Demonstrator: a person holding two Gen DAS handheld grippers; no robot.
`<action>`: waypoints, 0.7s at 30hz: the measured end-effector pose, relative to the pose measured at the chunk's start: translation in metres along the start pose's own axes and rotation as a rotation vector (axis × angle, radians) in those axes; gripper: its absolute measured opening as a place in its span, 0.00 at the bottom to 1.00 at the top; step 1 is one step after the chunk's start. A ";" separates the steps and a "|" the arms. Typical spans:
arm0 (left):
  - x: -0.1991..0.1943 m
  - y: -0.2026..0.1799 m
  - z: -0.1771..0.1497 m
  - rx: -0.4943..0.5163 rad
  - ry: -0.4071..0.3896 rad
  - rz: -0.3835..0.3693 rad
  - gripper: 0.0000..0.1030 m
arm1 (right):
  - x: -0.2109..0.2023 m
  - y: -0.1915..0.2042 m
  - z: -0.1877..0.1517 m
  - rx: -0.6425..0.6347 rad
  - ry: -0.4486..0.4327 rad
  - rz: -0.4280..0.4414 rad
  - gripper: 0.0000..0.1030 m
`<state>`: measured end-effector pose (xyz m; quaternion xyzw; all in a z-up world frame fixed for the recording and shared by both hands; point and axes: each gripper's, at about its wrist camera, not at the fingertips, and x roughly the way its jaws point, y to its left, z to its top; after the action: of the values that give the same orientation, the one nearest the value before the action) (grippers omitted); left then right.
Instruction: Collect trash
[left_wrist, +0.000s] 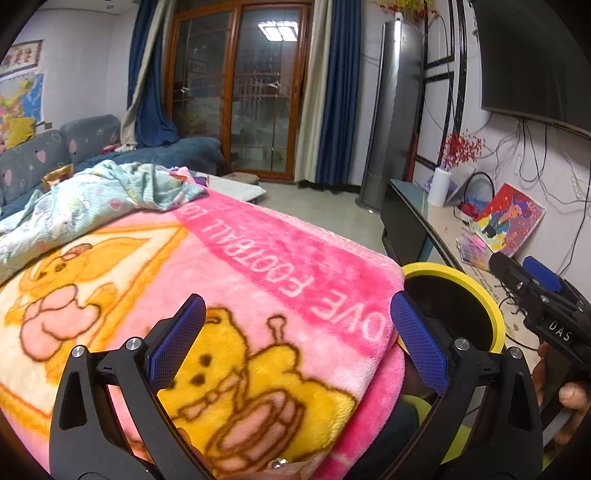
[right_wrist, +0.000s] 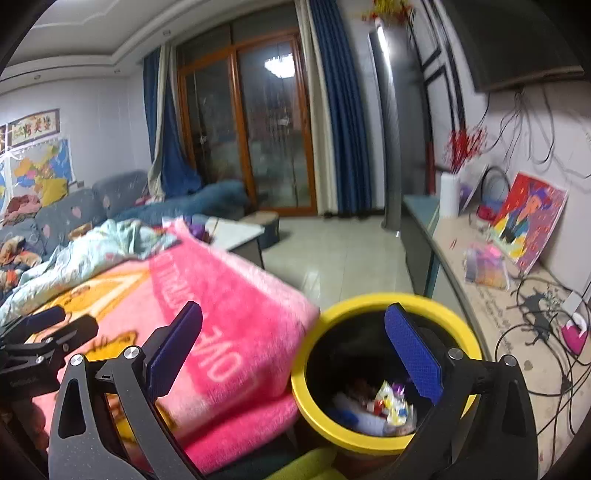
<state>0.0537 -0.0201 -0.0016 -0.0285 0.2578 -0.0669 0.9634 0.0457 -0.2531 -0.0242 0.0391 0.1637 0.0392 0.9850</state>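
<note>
Both tools gape wide and empty: the right tool (right_wrist: 293, 347) above the yellow-rimmed bin (right_wrist: 369, 437), the left tool (left_wrist: 297, 338) above the pink blanket (left_wrist: 258, 258). Reaching for more trash, a finger could snag that plush fabric.

Dim indoor light, ceiling lamp glare on glass door (left_wrist: 271, 99); fisheye-bent edges; right view motion-blurred.

A pink cartoon blanket (left_wrist: 236, 288) lies under a crumpled pale quilt (left_wrist: 92, 199), near a grey sofa (left_wrist: 44, 155).

Your left gripper (left_wrist: 295, 339) hung with fingers (left_wrist: 177, 339) spread wide over the pink blanket (left_wrist: 258, 266), beside the yellow-rimmed bin (left_wrist: 476, 284).
</note>
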 end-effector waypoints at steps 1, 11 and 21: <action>-0.004 0.002 -0.002 -0.003 -0.014 0.006 0.89 | -0.005 0.003 -0.001 -0.005 -0.031 -0.002 0.94; -0.018 0.014 -0.012 -0.018 -0.059 0.017 0.89 | -0.009 0.017 -0.017 -0.086 -0.031 0.021 0.94; -0.019 0.014 -0.013 -0.018 -0.063 0.009 0.89 | -0.005 0.020 -0.021 -0.077 -0.011 0.032 0.94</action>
<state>0.0325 -0.0033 -0.0048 -0.0380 0.2283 -0.0593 0.9710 0.0331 -0.2322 -0.0409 0.0042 0.1560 0.0610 0.9859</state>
